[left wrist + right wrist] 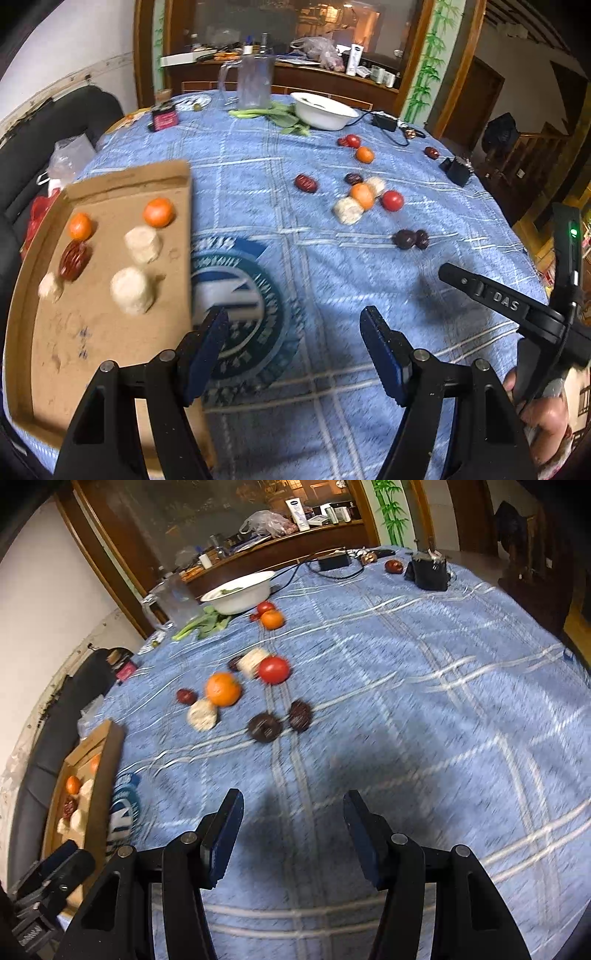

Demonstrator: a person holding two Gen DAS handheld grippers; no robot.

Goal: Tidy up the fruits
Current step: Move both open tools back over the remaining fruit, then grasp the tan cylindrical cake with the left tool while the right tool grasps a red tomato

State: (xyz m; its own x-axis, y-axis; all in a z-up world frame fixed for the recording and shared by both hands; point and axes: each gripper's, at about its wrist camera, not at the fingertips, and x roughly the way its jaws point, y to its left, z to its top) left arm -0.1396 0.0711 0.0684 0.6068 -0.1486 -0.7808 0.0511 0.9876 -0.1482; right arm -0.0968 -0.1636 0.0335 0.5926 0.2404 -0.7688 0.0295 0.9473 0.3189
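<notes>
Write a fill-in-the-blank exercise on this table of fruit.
1. The sorted fruit lies in a shallow ____ tray.
2. The tablecloth is checked and ____.
3. The leafy greens lie beside a white ____.
4. Both the left gripper and the right gripper hold ____.

Missing: cardboard; blue; bowl; nothing

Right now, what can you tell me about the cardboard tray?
The cardboard tray is brown, flat and shallow, with low folded walls and some stains on its floor. It lies on the blue tablecloth at the table's left edge. Inside sit two oranges, a wrinkled red fruit and three pale lumps. Neither gripper touches it.
</notes>
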